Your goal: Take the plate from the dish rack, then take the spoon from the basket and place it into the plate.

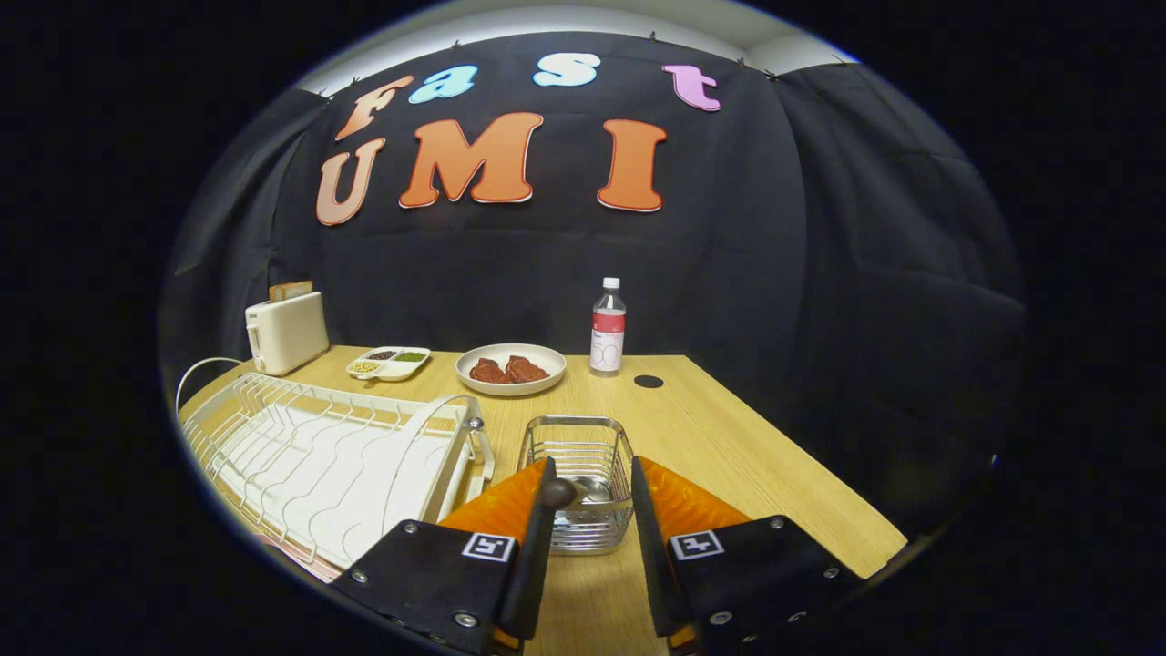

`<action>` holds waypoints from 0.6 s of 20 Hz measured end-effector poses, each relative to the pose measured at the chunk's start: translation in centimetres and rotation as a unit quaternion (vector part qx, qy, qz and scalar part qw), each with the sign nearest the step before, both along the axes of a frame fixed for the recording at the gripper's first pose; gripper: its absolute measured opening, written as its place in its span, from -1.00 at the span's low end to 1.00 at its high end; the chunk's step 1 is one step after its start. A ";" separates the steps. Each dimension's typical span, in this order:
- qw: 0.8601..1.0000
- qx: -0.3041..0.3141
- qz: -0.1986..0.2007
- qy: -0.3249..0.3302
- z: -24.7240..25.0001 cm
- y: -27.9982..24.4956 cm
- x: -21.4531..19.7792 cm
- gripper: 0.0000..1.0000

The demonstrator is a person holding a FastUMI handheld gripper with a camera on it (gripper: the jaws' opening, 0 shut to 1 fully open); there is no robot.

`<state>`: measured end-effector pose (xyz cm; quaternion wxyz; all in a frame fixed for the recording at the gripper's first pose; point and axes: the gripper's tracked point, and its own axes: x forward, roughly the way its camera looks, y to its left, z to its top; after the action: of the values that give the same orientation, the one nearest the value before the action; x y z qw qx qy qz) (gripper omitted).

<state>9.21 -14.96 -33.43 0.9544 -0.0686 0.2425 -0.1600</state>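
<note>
Item: gripper [590, 492], fingers set apart at moderate width, holding nothing, poised just short of the wire basket [577, 483]. Item: spoon [572, 493], lying inside the basket, its dark rounded handle end showing just beside the left finger and its metal bowl low among the wires; it sits between the fingers but is not clamped. Item: dish rack [328, 460], white wire, just left of the basket, with no plate visible in its slots. Item: plate [510, 368], beyond the basket near the back of the table, carrying two brown pieces of food; whether this is the task's plate cannot be told, and no other plate is seen. Hazards, judged: the basket's wire walls crowd the spoon, so a finger may catch the rim and drag or tip the light basket; the handle end is small and rounded, so a closing grip may slip off; the left finger travels near the rack's end handle and could snag it. Surface: light wood-grain table [729, 437] with a small dark round inset near the bottle [608, 327]. Also present: toaster [286, 332] at the back left, divided condiment tray [389, 363] beside it. Room: black cloth wall, pale ceiling strip above.
</note>
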 end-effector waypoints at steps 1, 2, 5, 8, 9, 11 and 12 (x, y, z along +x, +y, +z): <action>1.000 0.003 0.001 -0.002 0.1 0.1 -0.2 -0.13; 1.000 0.005 0.002 -0.009 0.5 0.3 -0.2 -0.24; 1.000 0.025 -0.004 -0.018 1.2 0.8 0.1 -0.71; 0.998 0.052 -0.013 -0.027 2.8 1.1 0.0 -0.75; 0.998 0.058 -0.011 -0.036 3.8 1.3 0.1 -0.75; 0.996 0.065 -0.005 -0.060 6.4 1.7 0.3 -0.75; 0.995 0.068 -0.003 -0.073 7.7 1.8 0.4 -0.78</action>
<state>9.59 -13.20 -25.71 0.9715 0.0087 0.1830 -0.1506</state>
